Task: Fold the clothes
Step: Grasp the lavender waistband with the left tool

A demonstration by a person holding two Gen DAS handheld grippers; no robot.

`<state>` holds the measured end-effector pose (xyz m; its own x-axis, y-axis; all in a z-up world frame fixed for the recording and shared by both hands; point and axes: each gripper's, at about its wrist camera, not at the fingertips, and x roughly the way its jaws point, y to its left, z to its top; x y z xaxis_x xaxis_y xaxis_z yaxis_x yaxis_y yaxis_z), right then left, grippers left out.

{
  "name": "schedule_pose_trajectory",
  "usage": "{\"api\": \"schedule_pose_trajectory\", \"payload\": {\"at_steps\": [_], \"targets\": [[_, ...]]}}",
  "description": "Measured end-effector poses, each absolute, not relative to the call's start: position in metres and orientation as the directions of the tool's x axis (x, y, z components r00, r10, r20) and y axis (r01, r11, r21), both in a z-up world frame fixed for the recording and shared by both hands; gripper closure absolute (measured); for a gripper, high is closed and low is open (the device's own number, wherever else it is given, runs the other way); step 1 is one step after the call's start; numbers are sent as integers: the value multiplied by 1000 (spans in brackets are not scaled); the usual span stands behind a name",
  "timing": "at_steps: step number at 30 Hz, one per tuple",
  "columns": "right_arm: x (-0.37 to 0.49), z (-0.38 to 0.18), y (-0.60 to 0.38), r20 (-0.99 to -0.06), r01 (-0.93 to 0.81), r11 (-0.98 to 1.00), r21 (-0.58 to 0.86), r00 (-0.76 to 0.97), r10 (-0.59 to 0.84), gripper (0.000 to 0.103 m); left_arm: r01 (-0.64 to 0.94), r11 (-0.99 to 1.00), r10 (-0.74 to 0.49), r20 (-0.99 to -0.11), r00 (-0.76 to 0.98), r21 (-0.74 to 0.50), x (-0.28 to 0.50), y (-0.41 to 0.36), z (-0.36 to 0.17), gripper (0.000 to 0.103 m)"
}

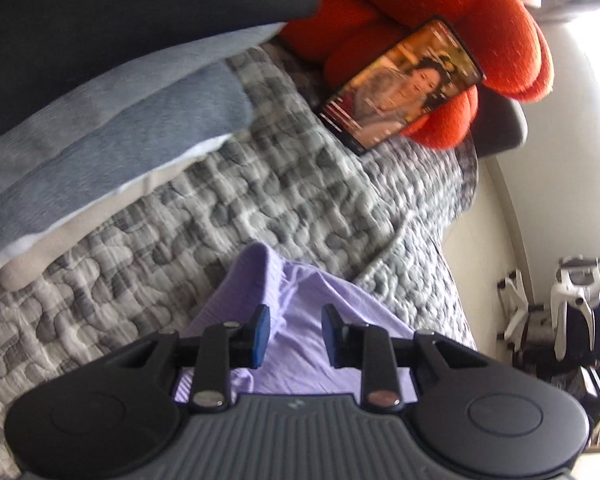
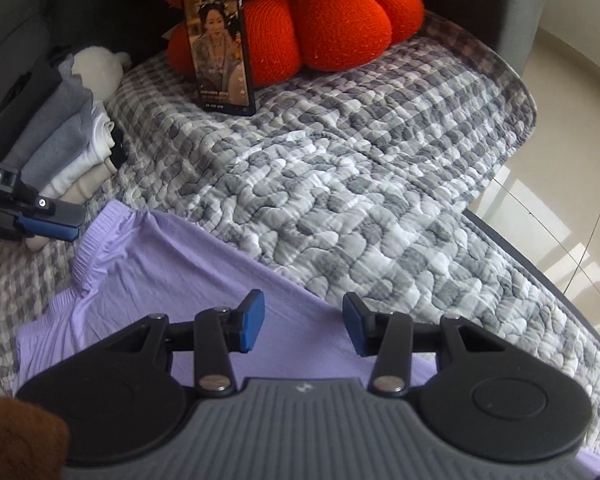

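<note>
lilac garment spread flat on a quilted sofa cover

one lilac garment (image 2: pixel 172 264) lies on the grey-and-white quilted cover (image 2: pixel 360 184), its ribbed elastic edge bunched and ruffled at the far left end, the rest smooth and thin with soft creases. it sits at the near side of the seat, under both tools.

two grippers show. the right gripper (image 2: pixel 304 326) hangs over the cloth with its two blue pads apart and nothing between them. the left gripper (image 1: pixel 296 336) hangs over the ribbed end, its pads (image 1: pixel 260 334) also apart with only a narrow gap, not pinching the fabric in its own view; in the right wrist view one blue finger of it shows just left of the ruffled edge.

one stack of folded clothes (image 2: pixel 64 136) stands to the left: dark, grey-blue, white and cream layers, soft knits with rounded folds. one phone (image 2: pixel 219 46), a flat dark slab with a lit screen, leans upright against one orange knitted cushion (image 2: pixel 332 24) made of plump lobes. one white fluffy thing (image 2: pixel 96 68) sits behind the stack. the cover is puffy, stitched in pebble shapes.
</note>
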<state>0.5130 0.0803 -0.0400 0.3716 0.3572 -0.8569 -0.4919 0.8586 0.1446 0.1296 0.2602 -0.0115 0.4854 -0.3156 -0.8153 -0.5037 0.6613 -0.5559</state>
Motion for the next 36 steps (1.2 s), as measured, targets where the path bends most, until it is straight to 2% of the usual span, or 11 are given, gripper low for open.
{"api": "schedule_pose_trajectory", "payload": {"at_steps": [5, 10, 12, 15, 16, 17, 22, 27, 30, 36], "targets": [[512, -43, 94, -873, -525, 844, 106, 357, 332, 55, -468, 682, -387, -820, 422, -563, 146, 252, -20, 71], [513, -47, 102, -882, -532, 844, 68, 364, 300, 57, -478, 701, -377, -844, 380, -529, 152, 248, -37, 71], [512, -47, 104, -883, -537, 842, 53, 369, 291, 64, -495, 700, -360, -853, 378, -515, 151, 250, -43, 71], [512, -47, 105, -883, -544, 838, 33, 376, 280, 80, -514, 694, -345, -859, 378, -505, 149, 257, -48, 71], [512, -46, 105, -883, -545, 838, 33, 376, 280, 94, -516, 692, -345, -858, 380, -506, 148, 259, -50, 71], [512, -45, 104, -883, -545, 838, 40, 373, 285, 101, -513, 694, -343, -859, 381, -505, 149, 259, -50, 71], [508, -37, 102, -881, -547, 835, 68, 359, 307, 103, -500, 711, -331, -862, 383, -495, 151, 256, -49, 68], [499, -24, 100, -873, -544, 834, 88, 361, 328, 103, -497, 706, -336, -856, 393, -506, 153, 252, -47, 49], [491, -15, 101, -868, -546, 832, 96, 363, 339, 103, -510, 688, -342, -850, 400, -517, 153, 252, -46, 42], [468, 2, 102, -859, -559, 821, 113, 361, 364, 103, -525, 665, -346, -842, 415, -532, 150, 250, -42, 38]]}}
